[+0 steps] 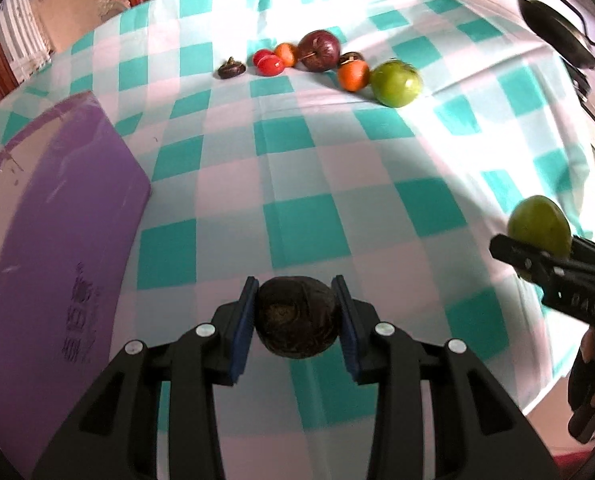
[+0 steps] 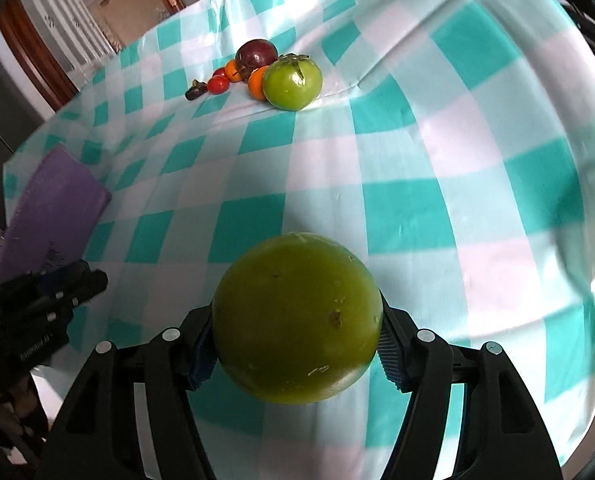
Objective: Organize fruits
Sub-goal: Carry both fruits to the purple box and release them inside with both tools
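Observation:
My left gripper [image 1: 296, 316] is shut on a dark brown round fruit [image 1: 296, 330] and holds it above the checked cloth. My right gripper [image 2: 296, 332] is shut on a large green fruit [image 2: 296, 318], which also shows at the right edge of the left wrist view [image 1: 539, 226]. A row of fruits lies at the far side of the table: a small dark fruit [image 1: 231, 69], red ones [image 1: 268, 63], an orange one [image 1: 353, 75], a dark red apple [image 1: 319, 50] and a green fruit [image 1: 395, 83].
The table is covered with a teal-and-white checked cloth [image 1: 297, 160]. A purple board [image 1: 53, 216] lies at the left. A dark pan [image 1: 553, 32] sits at the far right. The left gripper shows at the left of the right wrist view [image 2: 45, 300].

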{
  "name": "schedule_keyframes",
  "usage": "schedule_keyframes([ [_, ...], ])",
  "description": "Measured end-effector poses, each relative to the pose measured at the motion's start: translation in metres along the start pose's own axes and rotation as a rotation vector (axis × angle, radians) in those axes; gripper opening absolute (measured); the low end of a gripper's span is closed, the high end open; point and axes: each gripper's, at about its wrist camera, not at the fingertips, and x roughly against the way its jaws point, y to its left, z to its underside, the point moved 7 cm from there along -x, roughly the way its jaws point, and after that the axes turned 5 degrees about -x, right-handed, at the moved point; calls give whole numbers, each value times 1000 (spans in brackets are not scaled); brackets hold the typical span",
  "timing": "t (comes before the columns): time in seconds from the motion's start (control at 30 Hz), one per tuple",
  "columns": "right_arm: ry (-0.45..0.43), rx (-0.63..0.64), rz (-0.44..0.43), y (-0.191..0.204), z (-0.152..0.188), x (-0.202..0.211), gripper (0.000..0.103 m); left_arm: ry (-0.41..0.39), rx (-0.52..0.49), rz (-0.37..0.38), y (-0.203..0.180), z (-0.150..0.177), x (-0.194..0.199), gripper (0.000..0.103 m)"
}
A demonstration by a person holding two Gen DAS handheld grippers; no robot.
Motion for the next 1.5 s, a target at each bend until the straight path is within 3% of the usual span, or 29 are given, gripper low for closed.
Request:
schedule_keyframes([
  [0.23, 4, -111, -92, 6, 13, 27, 64, -46, -34, -17, -5, 21, 44, 38],
  [0.43, 7, -146, -158, 23, 14, 44, 64, -148, 10, -38, 12, 26, 100, 38],
  [0.6, 7, -85, -209, 61, 5, 58, 64, -240, 131, -83, 52, 36, 149, 38],
  [0.9, 50, 182, -359, 188, -3, 73, 64, -334, 440, -203, 147, 80, 210, 38],
  [1.17, 100, 358, -493, 288, -18, 68, 64, -325, 664, -257, 213, 113, 216, 38],
  [1.33, 155, 441, -532, 347, -41, 49, 64, -305, 819, -246, 257, 112, 212, 38],
  [1.5, 257, 636, -447, 408, -47, -1, 64, -169, 923, -204, 293, 94, 166, 38],
])
